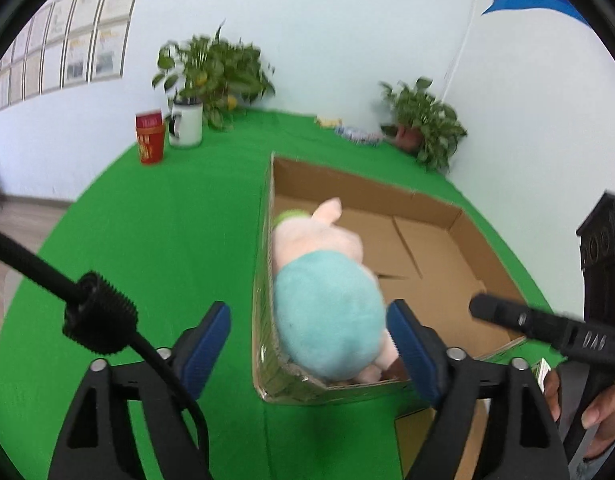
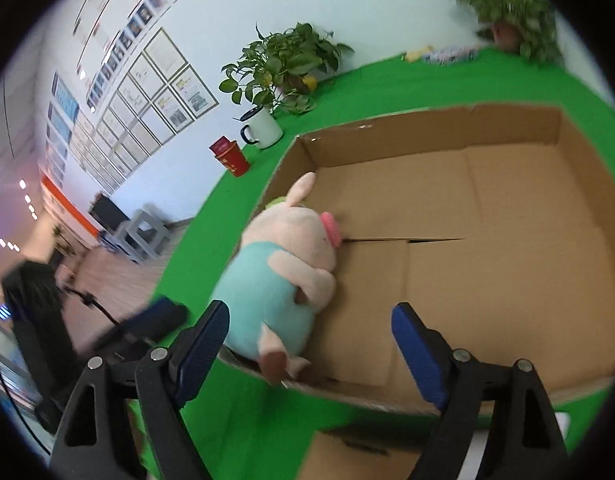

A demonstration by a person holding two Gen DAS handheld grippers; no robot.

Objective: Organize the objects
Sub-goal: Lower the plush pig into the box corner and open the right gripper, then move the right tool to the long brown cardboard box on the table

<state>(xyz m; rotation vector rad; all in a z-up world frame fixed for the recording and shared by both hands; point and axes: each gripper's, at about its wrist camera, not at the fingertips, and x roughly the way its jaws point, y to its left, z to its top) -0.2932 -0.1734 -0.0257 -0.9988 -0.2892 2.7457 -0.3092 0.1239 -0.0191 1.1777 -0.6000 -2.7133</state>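
A green-covered table (image 1: 167,240) holds, from left to right, a red cup (image 1: 150,142), a white mug (image 1: 186,123) and a leafy potted plant (image 1: 213,68) along the far wall, then an open cardboard box (image 1: 459,216), with a second potted plant (image 1: 423,124) in the far right corner.

A plush pig (image 1: 327,300) in a teal outfit lies inside the box, pressed against its left wall near the front corner, its head toward the far end. In the left wrist view the left gripper (image 1: 307,344) hovers just short of the box's near edge, its blue-padded jaws standing apart; the pig's teal rear shows between them, yet neither pad presses on it. At the far right of that view a hand (image 1: 603,408) grips the handle of the other tool.

In the right wrist view the right gripper (image 2: 309,344) also stands with its jaws apart and holds nothing. The pig (image 2: 275,280) lies ahead and to the left of it, its feet nearest the left pad, with bare box floor (image 2: 487,260) ahead and to the right.
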